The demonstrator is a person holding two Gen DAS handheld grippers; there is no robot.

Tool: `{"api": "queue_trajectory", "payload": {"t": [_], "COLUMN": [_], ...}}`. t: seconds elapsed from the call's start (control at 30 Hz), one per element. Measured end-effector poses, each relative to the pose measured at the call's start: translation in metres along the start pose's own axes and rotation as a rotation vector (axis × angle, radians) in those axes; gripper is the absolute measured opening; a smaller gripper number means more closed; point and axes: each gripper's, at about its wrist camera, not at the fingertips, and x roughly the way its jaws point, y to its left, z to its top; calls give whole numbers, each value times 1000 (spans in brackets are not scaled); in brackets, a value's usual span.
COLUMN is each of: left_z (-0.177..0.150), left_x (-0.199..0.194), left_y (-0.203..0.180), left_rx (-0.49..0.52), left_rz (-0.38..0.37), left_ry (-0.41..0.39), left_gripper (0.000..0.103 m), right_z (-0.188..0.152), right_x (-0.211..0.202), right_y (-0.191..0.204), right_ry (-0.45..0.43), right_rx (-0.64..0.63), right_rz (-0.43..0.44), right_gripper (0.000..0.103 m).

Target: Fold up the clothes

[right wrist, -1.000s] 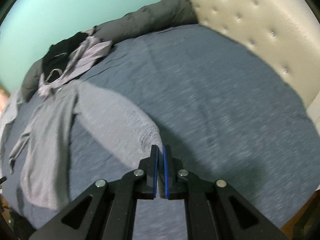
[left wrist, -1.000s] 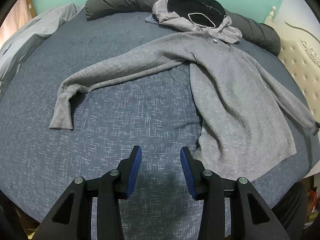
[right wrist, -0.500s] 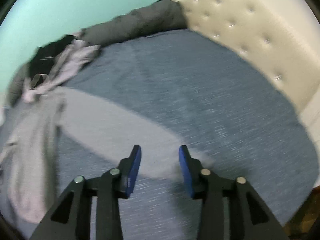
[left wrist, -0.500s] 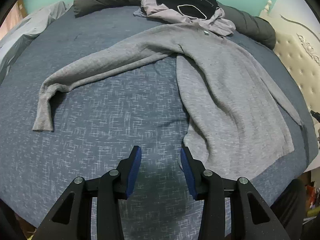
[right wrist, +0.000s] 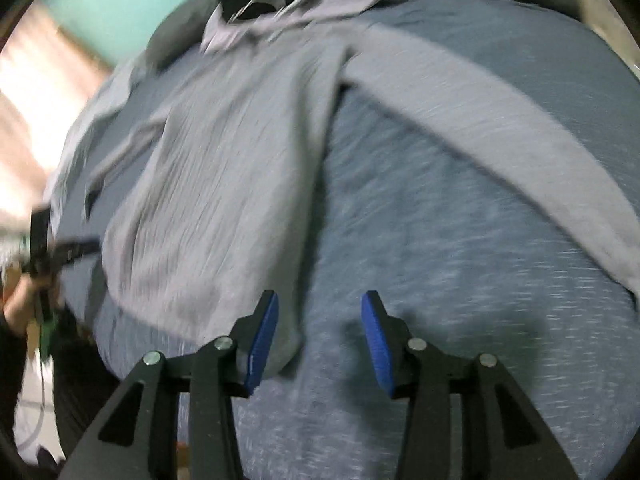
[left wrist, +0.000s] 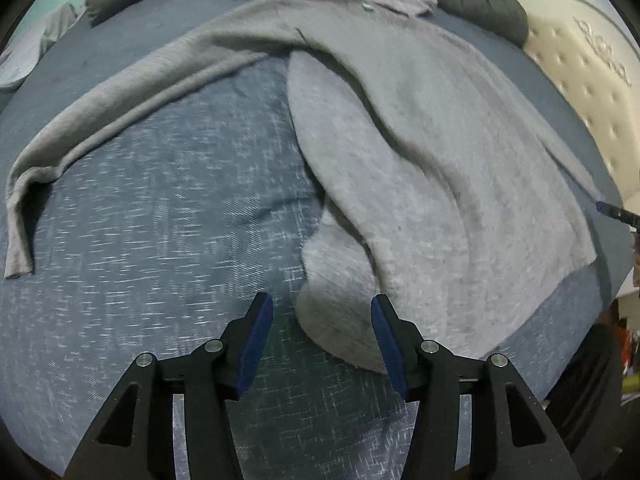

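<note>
My left gripper [left wrist: 322, 336] fingers are opening, the grey sweater's [left wrist: 440, 168] hem corner between them, seemingly untouched. My right gripper [right wrist: 318, 334] fingers are opening over bare bed [right wrist: 460, 280], sweater just left.

Grey long-sleeved knit sweater [left wrist: 420, 152] spread flat on blue-grey bedspread, both sleeves extended outward, hem nearest, neckline toward crumpled lilac and black garments [right wrist: 288, 4] heaped at far edge

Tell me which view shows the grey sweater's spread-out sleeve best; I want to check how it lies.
The left wrist view: its sleeve runs sharp from shoulder to bent cuff across the blue bedsheet. The right wrist view shows a sleeve too, but motion-blurred, its cuff at the frame edge.
</note>
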Motion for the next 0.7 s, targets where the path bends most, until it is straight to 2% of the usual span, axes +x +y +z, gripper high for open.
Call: {"api": "queue_trajectory", "payload": {"t": [0.2, 0.23, 0.37, 0.43, 0.5, 0.7], "left_z": [0, -1, -3, -5, -7, -13], "left_x": [15, 16, 17, 15, 9, -37], "left_y": [-3, -4, -13, -19, -23, -22], "left_rx": [2, 7, 56, 76, 95, 95], "left_rz": [-12, -13, -10, -19, -9, -22], "left_ry": [11, 13, 10, 9, -2, -69], "left_gripper": [55, 52, 16, 8, 6, 5], "right_z": [-4, -6, -13, -13, -12, -2], "right_x": [29, 34, 49, 50, 46, -2], "right_y": [18, 22, 33, 36, 37, 44], "right_ry": [60, 69, 109, 110, 95, 9], "right_rx": [1, 2, -28, -25, -19, -56], "right_rz": [56, 56, 39, 46, 52, 77], "right_gripper": [44, 44, 43, 17, 7, 4]}}
